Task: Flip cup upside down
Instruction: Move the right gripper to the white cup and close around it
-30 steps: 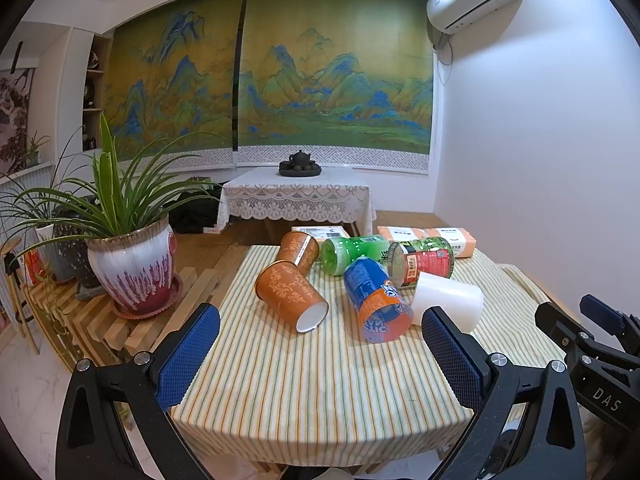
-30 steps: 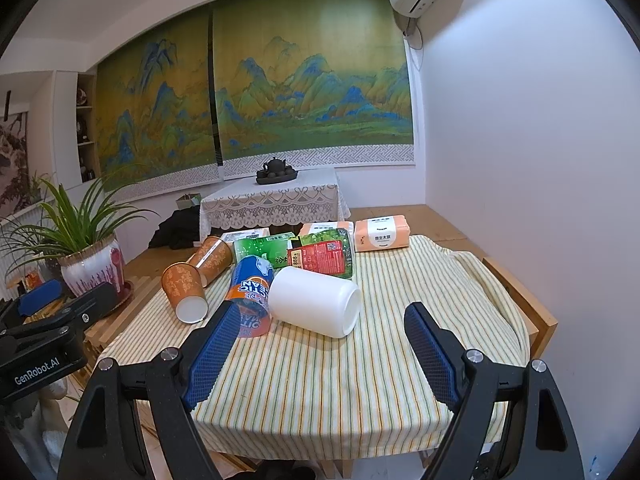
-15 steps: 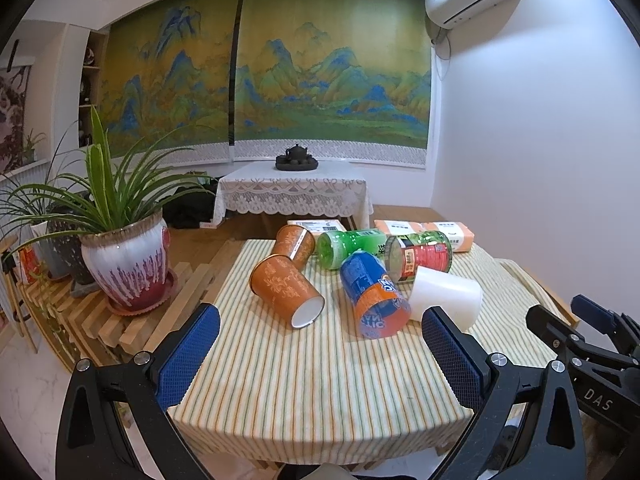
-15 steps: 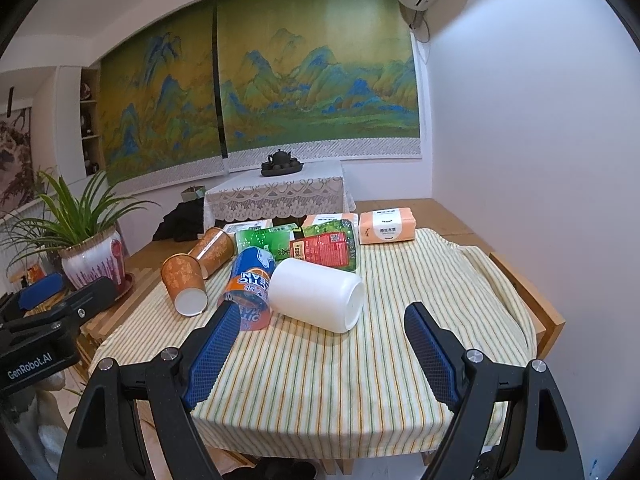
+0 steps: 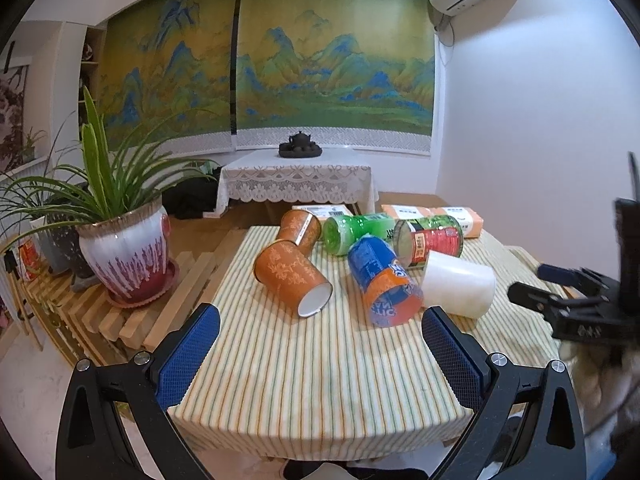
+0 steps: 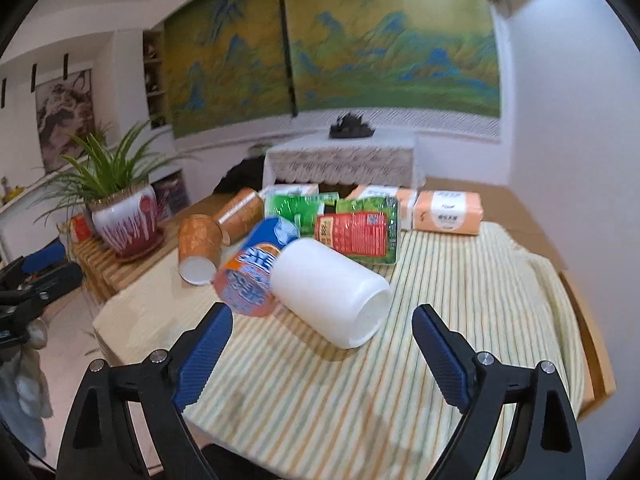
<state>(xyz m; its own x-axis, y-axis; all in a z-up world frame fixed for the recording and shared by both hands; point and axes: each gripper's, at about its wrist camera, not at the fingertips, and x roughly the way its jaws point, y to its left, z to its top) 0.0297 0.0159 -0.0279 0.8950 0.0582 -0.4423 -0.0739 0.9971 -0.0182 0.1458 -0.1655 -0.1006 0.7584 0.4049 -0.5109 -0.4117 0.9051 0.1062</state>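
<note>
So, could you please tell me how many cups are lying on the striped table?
6, all on their sides: two orange at left, green, blue-orange, red-green, white at right. Others may be hidden.

Your right wrist view is motion-blurred: wall painting (image 6: 360, 76) smeared, print on the blue-orange can (image 6: 250, 272) and red-green can (image 6: 354, 232) unreadable. White cup (image 6: 332, 292) covers part of both cans there. In your left view, the blue-orange can (image 5: 382, 280) hides the white cup's (image 5: 460, 284) closed end. Right gripper (image 5: 576, 296) is blurred and cut off by the frame edge, so its fingers can't be judged there. Counter's (image 5: 320, 380) near edge sits behind your fingers (image 5: 188, 356).
</note>
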